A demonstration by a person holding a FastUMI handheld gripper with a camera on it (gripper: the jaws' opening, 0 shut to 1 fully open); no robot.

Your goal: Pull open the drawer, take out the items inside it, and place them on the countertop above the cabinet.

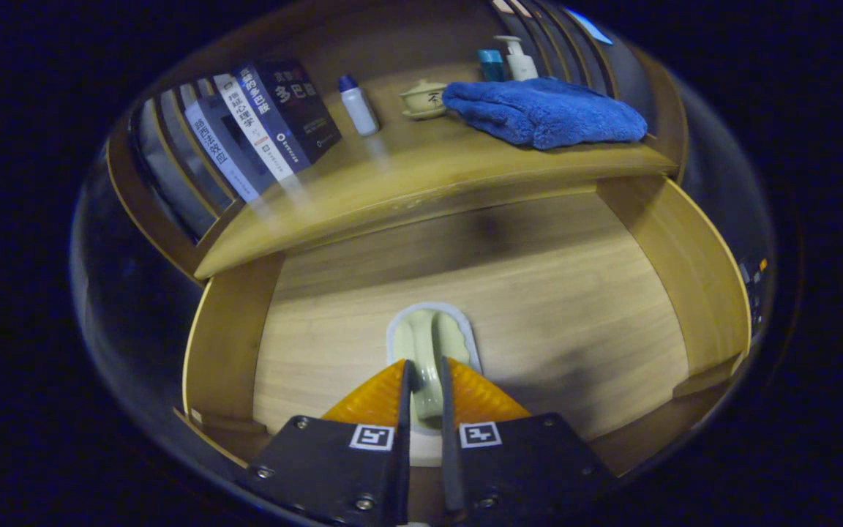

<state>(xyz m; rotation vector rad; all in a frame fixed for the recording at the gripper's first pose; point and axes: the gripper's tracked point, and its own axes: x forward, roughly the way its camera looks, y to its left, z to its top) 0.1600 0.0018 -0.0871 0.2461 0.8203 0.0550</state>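
Pale green, glossy object with a raised central ridge, seated on a white oval backing [432, 344], lies on the wooden floor of the open drawer [538, 307], roughly mid-drawer and toward the near side. The gripper [425, 377] is down on it, both fingers closed against the ridge from left and right, so it reads as grasped; what the item actually is cannot be told. The drawer is pulled well out, its left and right walls standing clear, and nothing else shows inside it. Just above and beyond sits the light wooden countertop [392, 190], holding a folded blue plush towel [546, 110] at the right, a small white bottle with a blue cap [358, 105], a cream lidded ceramic cup on a saucer [423, 97], and a row of leaning books [260, 124] at far left. Likely risk: the hold is narrow on a slick ridge, so the item could twist or slip on lifting, or catch the countertop's overhanging edge on the way up.
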